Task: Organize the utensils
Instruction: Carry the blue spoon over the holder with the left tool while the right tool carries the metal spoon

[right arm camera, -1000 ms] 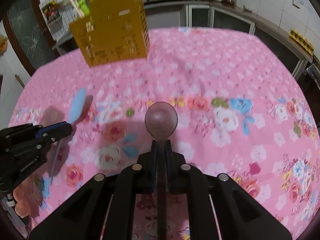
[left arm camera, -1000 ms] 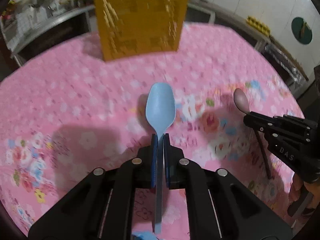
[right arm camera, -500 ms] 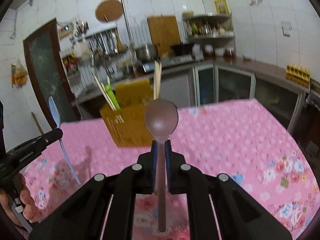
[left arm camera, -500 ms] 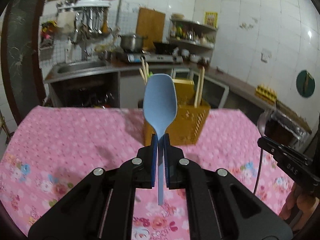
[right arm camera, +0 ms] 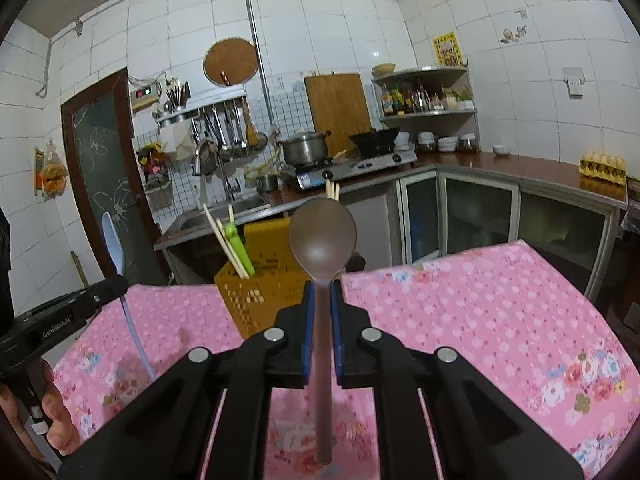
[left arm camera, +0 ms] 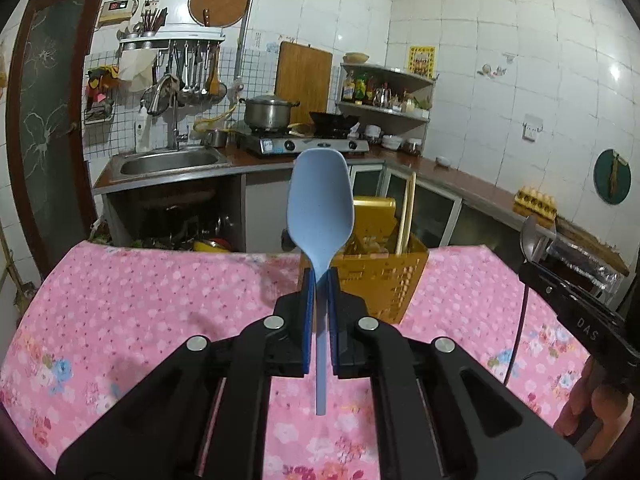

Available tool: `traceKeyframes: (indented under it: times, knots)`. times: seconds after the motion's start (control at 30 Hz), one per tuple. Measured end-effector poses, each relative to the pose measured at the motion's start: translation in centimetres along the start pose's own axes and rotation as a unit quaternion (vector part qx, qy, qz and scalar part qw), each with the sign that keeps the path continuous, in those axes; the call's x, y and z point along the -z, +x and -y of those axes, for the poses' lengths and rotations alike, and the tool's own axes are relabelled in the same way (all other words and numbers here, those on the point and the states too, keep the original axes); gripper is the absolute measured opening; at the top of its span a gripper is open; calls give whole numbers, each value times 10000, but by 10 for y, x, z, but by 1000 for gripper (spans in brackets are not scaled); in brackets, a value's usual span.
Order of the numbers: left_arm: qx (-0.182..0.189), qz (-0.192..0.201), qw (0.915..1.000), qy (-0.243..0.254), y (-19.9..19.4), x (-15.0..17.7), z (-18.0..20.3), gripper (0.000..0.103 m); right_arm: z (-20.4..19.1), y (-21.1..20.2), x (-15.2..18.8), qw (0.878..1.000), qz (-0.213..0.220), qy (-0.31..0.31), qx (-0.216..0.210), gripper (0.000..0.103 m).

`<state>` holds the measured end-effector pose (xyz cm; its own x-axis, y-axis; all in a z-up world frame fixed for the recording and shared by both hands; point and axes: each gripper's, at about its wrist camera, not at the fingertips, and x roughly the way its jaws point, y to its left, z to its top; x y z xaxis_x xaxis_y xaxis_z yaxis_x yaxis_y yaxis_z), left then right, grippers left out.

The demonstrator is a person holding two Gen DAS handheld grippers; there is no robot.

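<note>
Left wrist view: my left gripper (left arm camera: 319, 280) is clamped on the blue spoon (left arm camera: 321, 208) at its neck, bowl up, above the pink tablecloth (left arm camera: 140, 300); the yellow utensil basket (left arm camera: 380, 276) stands behind.

Right wrist view: my right gripper (right arm camera: 322, 292) pinches the brown spoon (right arm camera: 322, 236) likewise. Risk: each long handle hangs free, so a spoon may pivot and miss the basket (right arm camera: 256, 288), or snag the chopsticks (right arm camera: 226, 240).

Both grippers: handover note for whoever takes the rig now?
Left gripper: jaws shut on the blue spoon, bowl up, off the table.
Right gripper: jaws shut on the brown spoon, bowl up, off the table.
Yellow holder stands at the far side of the pink tablecloth, chopsticks and a green utensil already in it.
Done: both spoons picked up. Left: drop both into the holder.
</note>
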<state>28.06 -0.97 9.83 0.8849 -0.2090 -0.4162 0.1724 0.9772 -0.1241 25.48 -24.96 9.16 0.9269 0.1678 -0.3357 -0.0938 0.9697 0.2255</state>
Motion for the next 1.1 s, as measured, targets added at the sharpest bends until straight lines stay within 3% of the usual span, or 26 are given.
traceKeyframes:
  times: [0.37,0.63,0.83,1.1]
  knots:
    - [200,865,9960,144,22,-63,17,5,-10,42,-61,9964,805,76,-268,8]
    - [212,1273,9911,310,65,-85,23,5,-9,87,-75,9914,1252,60,-376,8]
    - [265,1259,9910,375,104,-85,19,5,-19,119,-68,9892,1382,-342,-358,8]
    - [324,857,9955,230,150,-71,3,5,-17,146,-55,9913,1185,-394,-423,8]
